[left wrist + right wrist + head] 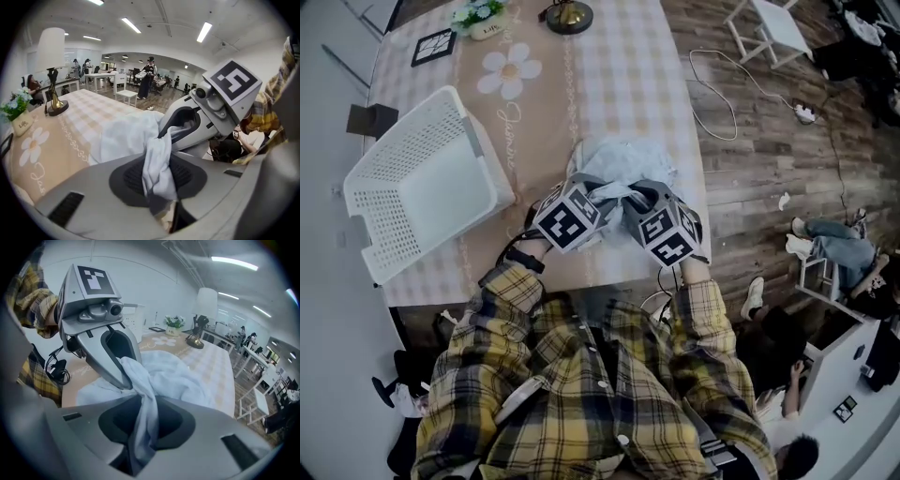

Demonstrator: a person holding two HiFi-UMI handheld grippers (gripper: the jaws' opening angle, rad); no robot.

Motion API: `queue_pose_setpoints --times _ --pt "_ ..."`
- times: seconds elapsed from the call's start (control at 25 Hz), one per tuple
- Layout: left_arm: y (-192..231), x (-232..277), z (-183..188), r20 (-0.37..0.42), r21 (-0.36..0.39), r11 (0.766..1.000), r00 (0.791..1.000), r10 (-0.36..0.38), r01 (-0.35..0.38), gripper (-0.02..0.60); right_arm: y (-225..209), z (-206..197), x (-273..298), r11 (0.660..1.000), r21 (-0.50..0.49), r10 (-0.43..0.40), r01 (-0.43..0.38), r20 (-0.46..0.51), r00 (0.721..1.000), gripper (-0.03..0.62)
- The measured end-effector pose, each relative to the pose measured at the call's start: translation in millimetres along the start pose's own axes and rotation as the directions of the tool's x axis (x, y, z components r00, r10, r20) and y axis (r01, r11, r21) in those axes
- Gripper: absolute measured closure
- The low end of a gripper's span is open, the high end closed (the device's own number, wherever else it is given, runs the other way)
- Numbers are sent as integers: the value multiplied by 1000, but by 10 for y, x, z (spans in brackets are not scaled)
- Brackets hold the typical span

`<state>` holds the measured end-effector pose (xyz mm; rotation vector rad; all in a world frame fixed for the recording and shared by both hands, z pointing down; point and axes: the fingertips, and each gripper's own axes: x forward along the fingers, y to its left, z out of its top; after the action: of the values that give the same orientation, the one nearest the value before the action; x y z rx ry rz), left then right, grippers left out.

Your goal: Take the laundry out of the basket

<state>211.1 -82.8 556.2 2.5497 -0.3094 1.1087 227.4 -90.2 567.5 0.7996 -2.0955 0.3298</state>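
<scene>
Set-down step, apparently: left gripper (158, 176) and right gripper (140, 427) each pinch the white garment (623, 159), resting beside the empty basket (394, 159). Next: spread both jaws, withdraw.

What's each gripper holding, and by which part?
One pale blue-white cloth garment, shared: left gripper and right gripper each clamp a bunched fold on its near side.

The laundry (626, 161) is soft crumpled cloth, basket (403, 150) is holey matt plastic, tablecloth (609, 84) matt fabric, floor (750, 178) worn wood.
</scene>
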Motion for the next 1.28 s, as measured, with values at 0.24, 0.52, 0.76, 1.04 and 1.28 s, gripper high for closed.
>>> queue_pose_setpoints --times 0.24,0.52,0.76,1.04,1.28 --pt "144 75 -112 59 -96 994 997 58 -52 448 -3 10 148 1000 17 19 -20 28 999 501" --pt "190 79 -95 94 -111 991 992 83 -72 448 15 52 174 999 -24 32 -31 60 998 521" --pt "209 51 -98 116 -155 986 990 75 -56 451 -5 82 113 999 -34 -18 21 86 996 518" --pt "145 -238 162 180 -94 993 980 90 -74 441 -57 292 -267 997 77 -29 16 162 986 477" --pt "-28 -572 386 190 9 995 978 92 -95 399 -39 529 -721 995 92 8 -31 243 970 393"
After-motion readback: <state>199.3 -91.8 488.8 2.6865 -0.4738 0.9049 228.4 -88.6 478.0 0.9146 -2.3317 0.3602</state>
